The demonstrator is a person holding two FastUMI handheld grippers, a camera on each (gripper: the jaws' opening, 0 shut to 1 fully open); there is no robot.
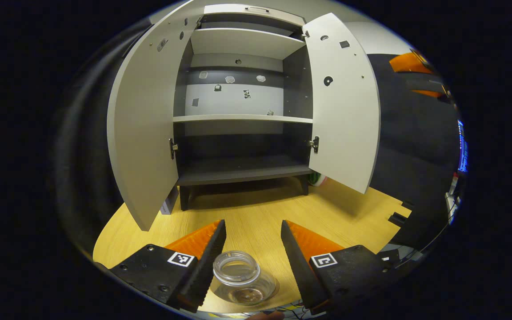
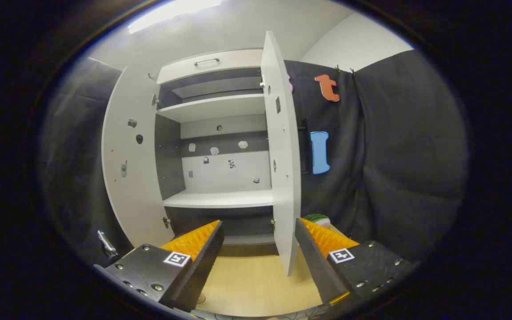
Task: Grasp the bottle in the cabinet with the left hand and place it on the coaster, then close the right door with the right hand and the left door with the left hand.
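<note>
A: Left claw [image 1: 253, 235] is spread, the bottle [image 1: 237, 281] standing on the worktop [image 1: 256, 209] between its fingers, untouched; a coaster may lie under it, hard to tell.

B: Risk?

A: Pulling back carelessly could tip it. Right claw [image 2: 259, 238], also spread, faces the right door [image 2: 282, 155] edge-on; a glancing push might slip. No readable writing.

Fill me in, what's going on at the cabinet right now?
The bottle is out of the cabinet and stands on the wooden table, between the open fingers of the left gripper, which do not press it. A coaster under it is hard to make out. Both doors are open. The right gripper is open, with the right door edge-on just ahead.
</note>
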